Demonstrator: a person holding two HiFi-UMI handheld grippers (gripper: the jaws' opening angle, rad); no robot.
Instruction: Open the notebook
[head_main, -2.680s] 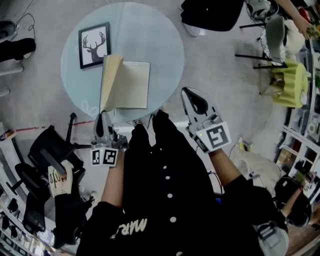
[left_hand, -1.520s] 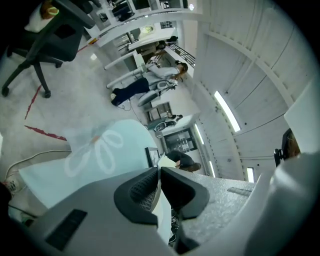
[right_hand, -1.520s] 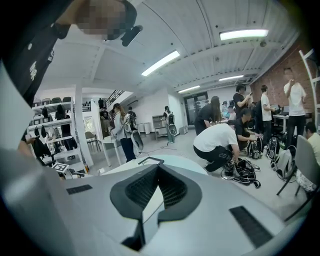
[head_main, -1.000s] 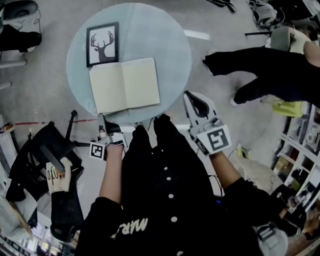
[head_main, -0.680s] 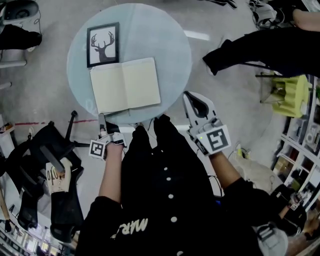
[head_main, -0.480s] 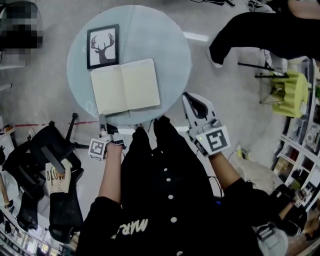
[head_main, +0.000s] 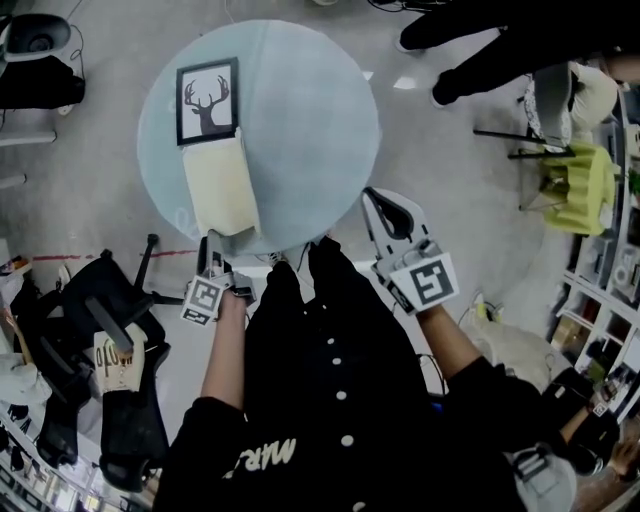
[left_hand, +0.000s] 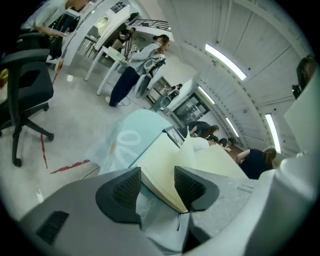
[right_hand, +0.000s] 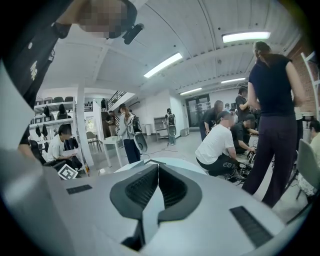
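The cream notebook (head_main: 222, 185) lies on the round pale-blue table (head_main: 310, 120), just below the framed deer picture (head_main: 207, 100). It shows only one page's width, with its right half swung over the left. In the left gripper view its leaves (left_hand: 165, 157) fan upward. My left gripper (head_main: 212, 245) (left_hand: 157, 182) sits at the notebook's near edge. Its jaws are opening, and the notebook's corner lies between the pads with a gap on one side. My right gripper (head_main: 370, 195) (right_hand: 157, 175) hovers off the table's right edge, its tips together on nothing.
A black office chair (head_main: 110, 300) (left_hand: 30, 85) stands to the left of the table. A person in black (head_main: 500, 40) passes at the top right near a yellow-green stool (head_main: 580, 180). Ahead of the right gripper are a standing person (right_hand: 272, 100) and a crouching one (right_hand: 217, 145).
The notebook lay flat and open; now its right half has folded over to the left. My left gripper rolled and its jaws parted. The person in black moved across the top.
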